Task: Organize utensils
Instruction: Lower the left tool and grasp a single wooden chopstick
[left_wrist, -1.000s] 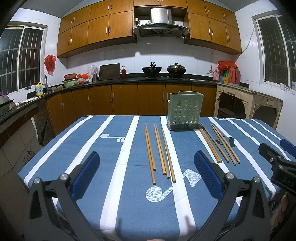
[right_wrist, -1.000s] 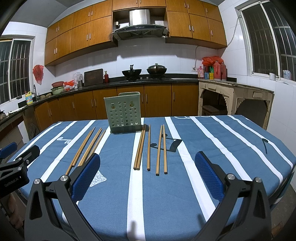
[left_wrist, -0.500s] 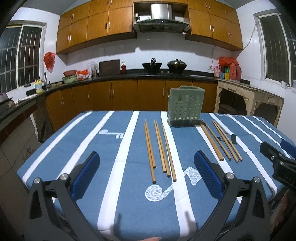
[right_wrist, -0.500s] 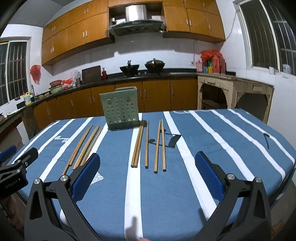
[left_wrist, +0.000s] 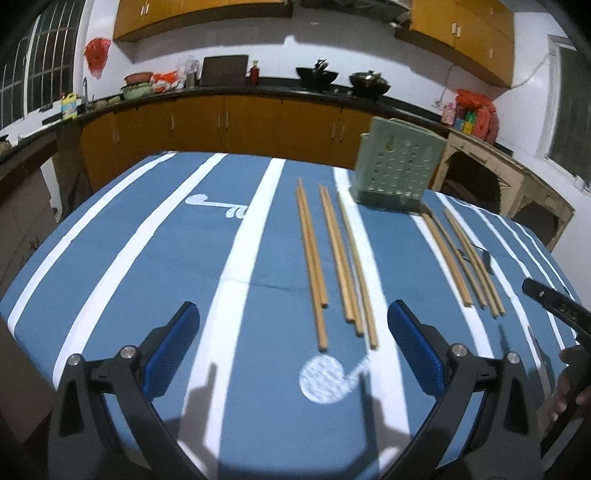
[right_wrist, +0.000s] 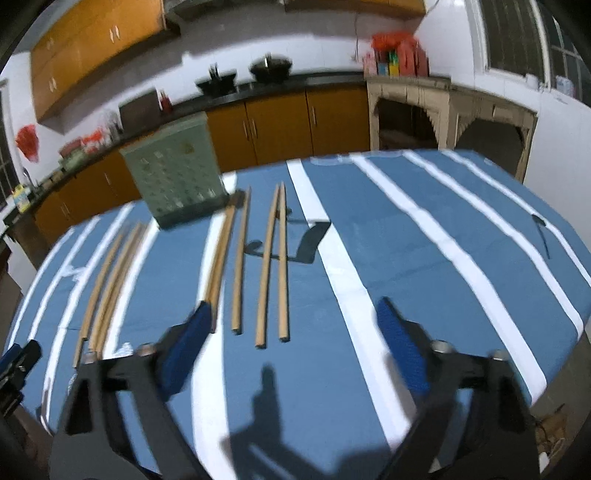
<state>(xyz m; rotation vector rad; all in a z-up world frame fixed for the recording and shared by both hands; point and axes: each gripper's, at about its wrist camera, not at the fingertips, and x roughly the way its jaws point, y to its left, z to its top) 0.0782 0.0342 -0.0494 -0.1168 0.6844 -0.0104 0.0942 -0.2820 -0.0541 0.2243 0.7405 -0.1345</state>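
Two groups of wooden chopsticks lie lengthwise on the blue striped tablecloth. The left group (left_wrist: 334, 262) lies ahead of my left gripper (left_wrist: 293, 345), which is open and empty above the near table. The right group (left_wrist: 461, 254) shows beside it. In the right wrist view that same group (right_wrist: 258, 258) lies just ahead of my right gripper (right_wrist: 291, 345), open and empty. A green perforated utensil holder (left_wrist: 397, 168) stands upright at the far ends of the chopsticks; it also shows in the right wrist view (right_wrist: 177, 181).
The tablecloth (right_wrist: 424, 240) covers a rounded table with edges near both grippers. Kitchen cabinets and a counter (left_wrist: 221, 122) with pots stand behind. The right gripper's tip (left_wrist: 554, 306) shows at the left view's right edge.
Both grippers have moved forward and tilted down over the table, closer to the chopsticks. The jaws stay open.
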